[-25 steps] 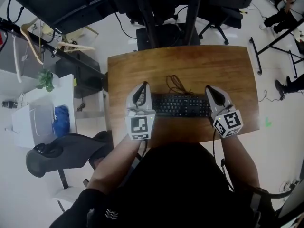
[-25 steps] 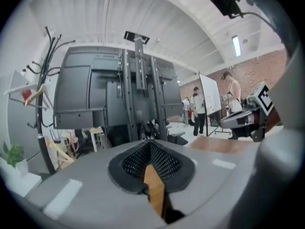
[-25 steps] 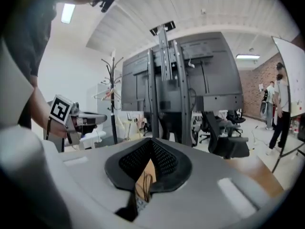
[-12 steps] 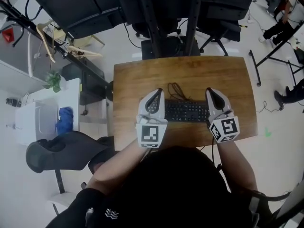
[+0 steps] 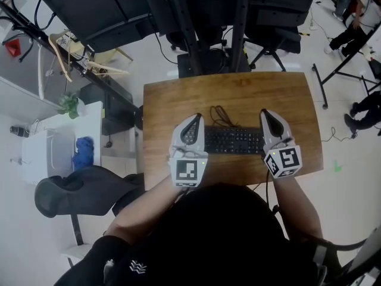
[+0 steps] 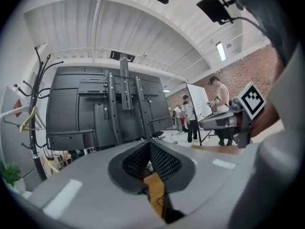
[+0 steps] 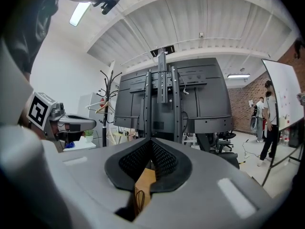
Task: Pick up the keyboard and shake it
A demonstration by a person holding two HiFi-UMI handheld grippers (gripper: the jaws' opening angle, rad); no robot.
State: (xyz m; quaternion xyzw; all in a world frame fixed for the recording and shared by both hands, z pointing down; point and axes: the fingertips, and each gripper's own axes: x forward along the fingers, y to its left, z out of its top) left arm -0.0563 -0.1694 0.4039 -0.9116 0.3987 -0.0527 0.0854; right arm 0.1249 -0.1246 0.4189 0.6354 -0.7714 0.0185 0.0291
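A black keyboard [image 5: 233, 140] hangs crosswise over the wooden desk [image 5: 238, 91], squeezed end to end between my two grippers. My left gripper [image 5: 193, 119] presses its side against the keyboard's left end, and my right gripper [image 5: 266, 113] presses against the right end. Both point level toward the monitors. The jaws of each are closed together with nothing between them, as seen on the left gripper [image 6: 151, 144] and the right gripper [image 7: 151, 142]. The keyboard's cable [image 5: 219, 113] lies looped on the desk behind it. How far the keyboard is off the desk is hard to judge.
Dark monitors on a stand [image 5: 208, 16] rise behind the desk. An office chair [image 5: 77, 189], a white side table [image 5: 53, 136] with a blue item and a plant [image 5: 70, 104] stand at left. People [image 5: 357, 16] stand at right near a whiteboard [image 6: 198, 97].
Both grippers have come up with the keyboard between them. The left gripper has shifted inward to the right. The last half second shows hardly any movement.
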